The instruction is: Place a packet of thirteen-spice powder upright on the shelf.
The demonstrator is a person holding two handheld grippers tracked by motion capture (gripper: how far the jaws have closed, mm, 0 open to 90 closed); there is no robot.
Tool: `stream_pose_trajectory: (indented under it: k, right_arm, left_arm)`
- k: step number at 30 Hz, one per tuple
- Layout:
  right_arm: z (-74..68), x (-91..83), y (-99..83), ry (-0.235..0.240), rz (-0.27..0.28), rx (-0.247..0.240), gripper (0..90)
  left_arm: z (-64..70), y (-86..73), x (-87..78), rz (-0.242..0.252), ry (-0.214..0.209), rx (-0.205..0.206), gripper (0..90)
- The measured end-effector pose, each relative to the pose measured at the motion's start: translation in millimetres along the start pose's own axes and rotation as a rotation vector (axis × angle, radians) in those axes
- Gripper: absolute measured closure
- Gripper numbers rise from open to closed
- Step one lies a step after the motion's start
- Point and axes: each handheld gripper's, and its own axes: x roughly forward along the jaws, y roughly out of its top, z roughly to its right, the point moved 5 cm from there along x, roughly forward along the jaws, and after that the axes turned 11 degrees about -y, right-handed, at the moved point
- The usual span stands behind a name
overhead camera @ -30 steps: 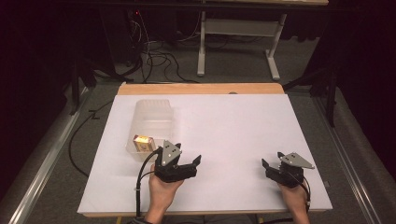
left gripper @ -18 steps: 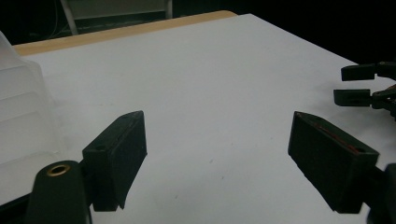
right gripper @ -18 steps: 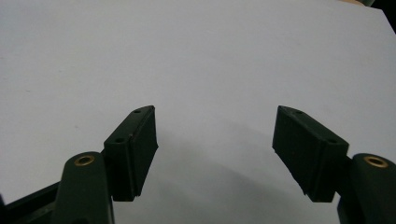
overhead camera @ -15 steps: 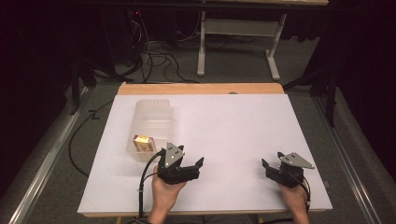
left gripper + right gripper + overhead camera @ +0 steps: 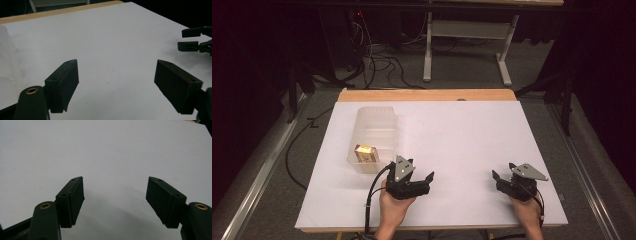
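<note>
A white-topped counter (image 5: 462,145) with a wooden far edge carries everything. On its left side stands a clear plastic container (image 5: 374,137), and a small yellow-brown box (image 5: 365,153) lies inside at its near end. Just beside the container, near the front edge, the left hand-held gripper (image 5: 428,180) is released, jaws spread wide over bare white surface. Well apart at the right, the right hand-held gripper (image 5: 497,179) is likewise released.

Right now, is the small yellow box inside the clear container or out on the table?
Inside. In the high view the small yellow box lies within the walls of the clear container, at its near end.
</note>
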Motion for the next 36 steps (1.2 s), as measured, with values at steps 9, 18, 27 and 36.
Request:
stream_pose_trajectory:
  k: [9,18,27,36]
  right_arm:
    - [-0.1,0.5,0.1,-0.003,-0.002,-0.001,31.2]
    - [0.1,0.2,0.1,-0.002,-0.001,0.0,31.2]
    - [-0.2,-0.1,0.0,-0.001,-0.001,0.001,31.2]
    - [-0.1,0.0,0.0,0.0,-0.001,0.0,31.2]
  left_arm:
    - [0.8,-7.1,10.1,-0.022,-0.01,-0.004,19.8]
    - [0.7,-9.2,19.8,-0.027,-0.012,-0.004,19.9]
    - [-3.1,-14.2,32.8,-0.058,-0.007,-0.003,20.0]
    - [-6.0,-15.6,43.1,-0.053,-0.006,-0.006,20.4]
